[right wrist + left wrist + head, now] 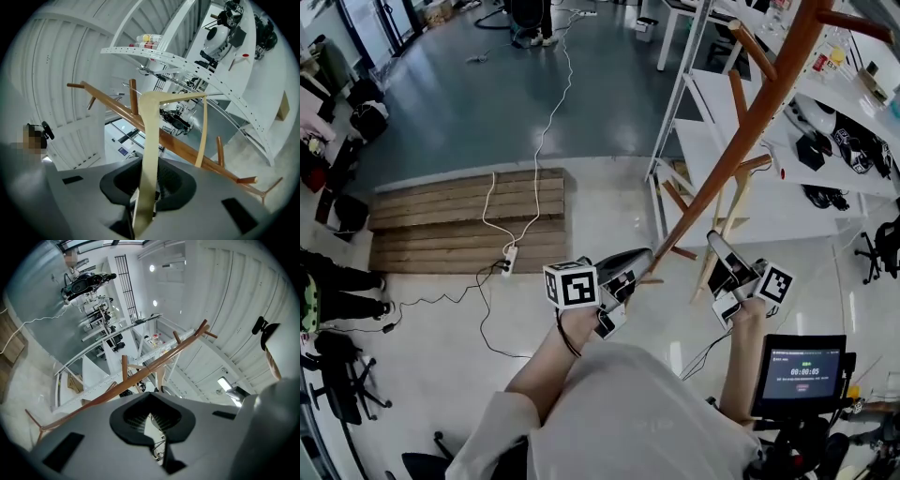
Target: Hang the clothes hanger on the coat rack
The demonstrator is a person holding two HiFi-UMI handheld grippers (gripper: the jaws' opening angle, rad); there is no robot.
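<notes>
The coat rack [750,122] is a brown wooden pole with short pegs, slanting from my hands up to the top right in the head view. My right gripper [719,246] is shut on one arm of a pale wooden clothes hanger [733,211], which it holds up right beside the pole. In the right gripper view the hanger [149,140] rises from the right gripper [147,187], and the rack [187,150] crosses just behind it. My left gripper [639,264] sits by the pole's lower part. Its jaws [151,420] stand nearly together with nothing between them, and the rack [154,363] passes above.
A white metal shelf unit [712,141] stands behind the rack, holding bags and small items. A wooden pallet [469,220] lies on the floor at left, with a power strip and white cable [508,258] beside it. A small screen [802,370] sits at lower right.
</notes>
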